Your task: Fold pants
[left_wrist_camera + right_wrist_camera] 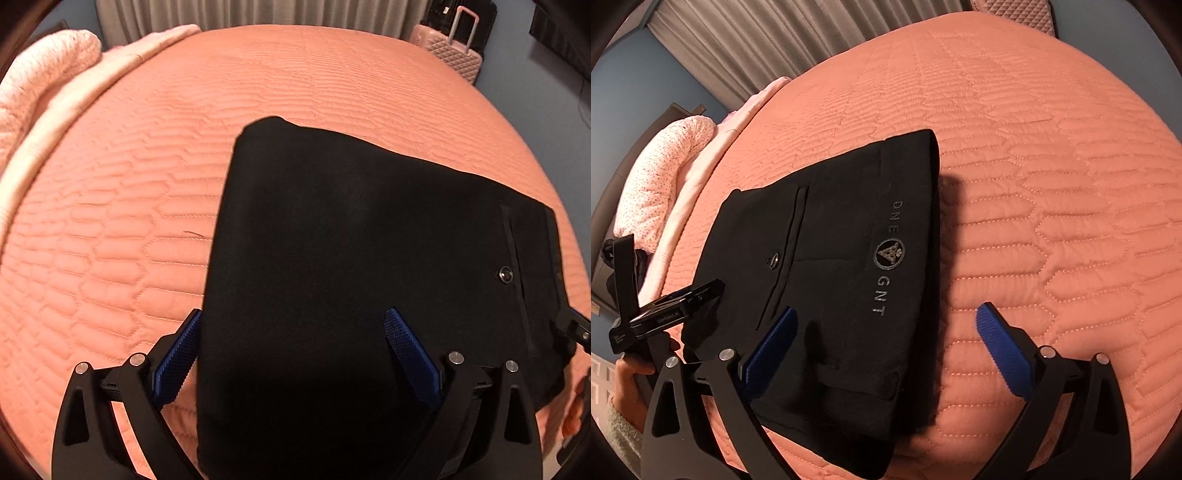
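the folded black fabric pants (351,258) lie flat on the salmon quilted bedspread (129,221), waistband with grey lettering (886,258) on the right side. the left gripper (291,354) is spread wide above the pants' near left part, holding nothing. the right gripper (886,347) is likewise spread, straddling the waistband edge, empty. a pink hard-shell suitcase (448,51) stands at the far right beyond the bed; its contents cannot be seen.

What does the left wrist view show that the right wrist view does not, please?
Only the left wrist view shows the pink suitcase standing by the wall. Only the right wrist view shows the pants' logo lettering. Both show the folded black pants on the orange quilt, the pocket button, and open blue fingers.
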Demonstrator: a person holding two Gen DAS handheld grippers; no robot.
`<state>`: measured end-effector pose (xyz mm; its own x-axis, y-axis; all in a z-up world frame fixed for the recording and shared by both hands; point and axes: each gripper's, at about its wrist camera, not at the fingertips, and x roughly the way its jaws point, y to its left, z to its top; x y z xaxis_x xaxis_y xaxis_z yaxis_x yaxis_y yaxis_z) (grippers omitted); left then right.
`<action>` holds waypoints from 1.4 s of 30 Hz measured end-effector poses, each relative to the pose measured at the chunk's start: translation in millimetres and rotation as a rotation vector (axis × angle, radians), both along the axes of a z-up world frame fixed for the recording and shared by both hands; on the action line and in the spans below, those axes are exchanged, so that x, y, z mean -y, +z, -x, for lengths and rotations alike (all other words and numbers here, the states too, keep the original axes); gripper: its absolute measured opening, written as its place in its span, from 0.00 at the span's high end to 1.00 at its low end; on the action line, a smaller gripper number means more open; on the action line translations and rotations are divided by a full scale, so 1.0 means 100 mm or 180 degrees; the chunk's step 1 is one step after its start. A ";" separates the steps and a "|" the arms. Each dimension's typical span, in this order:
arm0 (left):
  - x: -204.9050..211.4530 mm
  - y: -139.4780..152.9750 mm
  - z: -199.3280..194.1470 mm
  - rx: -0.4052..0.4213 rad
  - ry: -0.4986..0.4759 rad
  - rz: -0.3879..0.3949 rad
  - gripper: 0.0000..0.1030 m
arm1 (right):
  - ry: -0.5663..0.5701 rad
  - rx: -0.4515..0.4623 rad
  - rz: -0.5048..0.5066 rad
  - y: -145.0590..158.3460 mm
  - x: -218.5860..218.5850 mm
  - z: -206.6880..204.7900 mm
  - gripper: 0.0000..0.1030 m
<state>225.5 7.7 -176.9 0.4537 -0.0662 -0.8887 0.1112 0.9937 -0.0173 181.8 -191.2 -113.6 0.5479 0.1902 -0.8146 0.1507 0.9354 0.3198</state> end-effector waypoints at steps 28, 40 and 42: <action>0.26 0.54 0.76 0.0234 -0.0079 -0.0488 0.08 | 0.0299 0.0213 0.0590 0.63 -0.81 0.58 0.07; -0.22 0.42 0.60 0.0154 0.0196 -0.0260 0.08 | 0.0054 -0.0119 -0.0198 0.23 -0.12 0.32 0.07; -0.29 0.38 0.46 0.0101 0.0163 -0.0193 0.08 | 0.0029 -0.0124 -0.0198 0.15 -0.08 0.23 0.07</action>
<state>179.6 36.6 -139.1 0.4830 0.0112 -0.8755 0.0598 0.9972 0.0457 158.7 -182.9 -98.5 0.5140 0.2460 -0.8218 0.1558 0.9153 0.3714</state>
